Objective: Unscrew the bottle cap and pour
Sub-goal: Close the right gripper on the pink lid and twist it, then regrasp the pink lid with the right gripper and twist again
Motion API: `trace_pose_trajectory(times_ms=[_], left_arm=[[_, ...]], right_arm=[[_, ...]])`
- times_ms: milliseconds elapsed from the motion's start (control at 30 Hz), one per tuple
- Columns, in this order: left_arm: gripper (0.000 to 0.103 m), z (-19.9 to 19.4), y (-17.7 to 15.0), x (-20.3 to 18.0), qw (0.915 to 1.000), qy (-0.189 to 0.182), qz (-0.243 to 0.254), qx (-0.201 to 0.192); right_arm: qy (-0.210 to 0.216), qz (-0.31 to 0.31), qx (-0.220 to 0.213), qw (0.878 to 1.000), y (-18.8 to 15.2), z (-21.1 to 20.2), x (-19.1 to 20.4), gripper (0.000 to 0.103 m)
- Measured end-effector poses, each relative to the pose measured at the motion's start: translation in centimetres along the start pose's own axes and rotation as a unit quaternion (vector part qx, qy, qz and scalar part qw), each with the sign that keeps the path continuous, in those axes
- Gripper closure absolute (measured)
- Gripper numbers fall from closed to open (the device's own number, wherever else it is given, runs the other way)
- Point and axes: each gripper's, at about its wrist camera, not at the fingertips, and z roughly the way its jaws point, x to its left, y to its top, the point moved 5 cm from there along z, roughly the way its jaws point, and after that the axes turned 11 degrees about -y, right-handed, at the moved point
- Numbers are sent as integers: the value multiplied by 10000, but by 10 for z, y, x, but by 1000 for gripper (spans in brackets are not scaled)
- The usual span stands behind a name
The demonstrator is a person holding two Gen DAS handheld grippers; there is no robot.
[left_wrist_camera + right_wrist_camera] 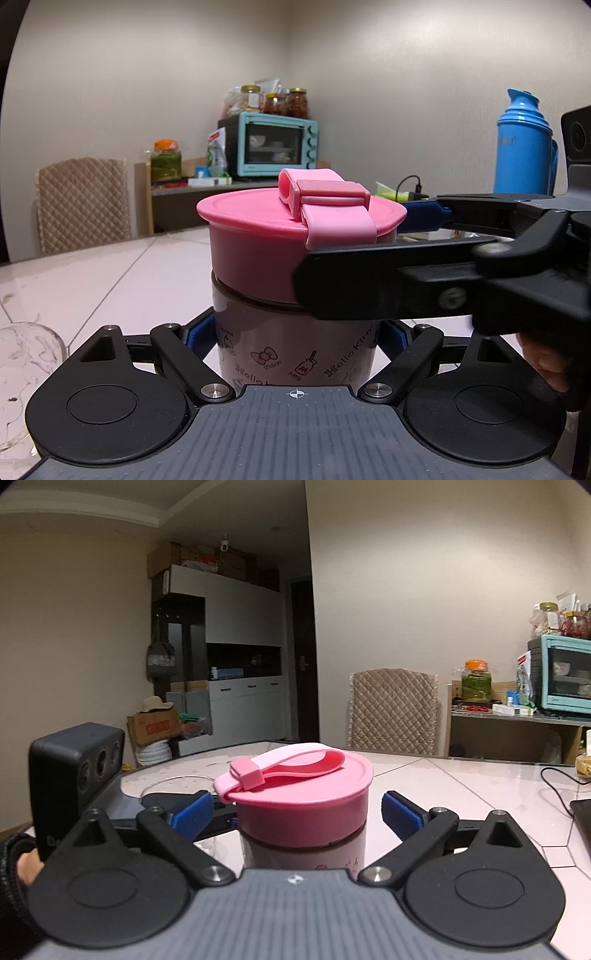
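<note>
A Hello Kitty bottle [295,350] with a pink cap [266,251] and a pink strap loop stands on the table. My left gripper [295,338] is shut on the bottle's body, blue pads against both sides. My right gripper [295,808] is open with its blue pads on either side of the pink cap [306,805], apart from it. In the left wrist view the right gripper [369,251] comes in from the right at cap height. The left gripper's body [74,782] shows at the left of the right wrist view.
A clear glass [22,376] stands at the left, close to my left gripper. A blue thermos [524,147] stands at the far right. A chair [393,709] is behind the pale tiled table [110,273]. A cable [561,775] lies at the right.
</note>
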Motion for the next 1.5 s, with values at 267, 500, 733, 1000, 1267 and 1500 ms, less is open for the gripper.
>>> trace_pose_trajectory(times_ms=[267, 500, 733, 1000, 1267, 1500], left_arm=[[13, 0, 0, -1, 10000, 1, 2, 0], [13, 0, 0, 0, 10000, 1, 3, 1], [13, 0, 0, -1, 10000, 0, 2, 1], [13, 0, 0, -2, 10000, 1, 5, 0], [13, 0, -1, -5, 10000, 0, 9, 2], [13, -1, 0, -10, 10000, -1, 4, 1]], right_arm=[[-258, -165, 73, 9995, -2, 5, 16, 5], [-341, -66, 89, 9994, -2, 10, 20, 7], [-229, -8, 137, 9996, -6, 11, 20, 17], [748, -252, 190, 9967, -5, 14, -2, 18], [2170, -739, 166, 9732, 1, 23, -29, 18], [2349, -771, 193, 9688, 5, 20, -29, 17]])
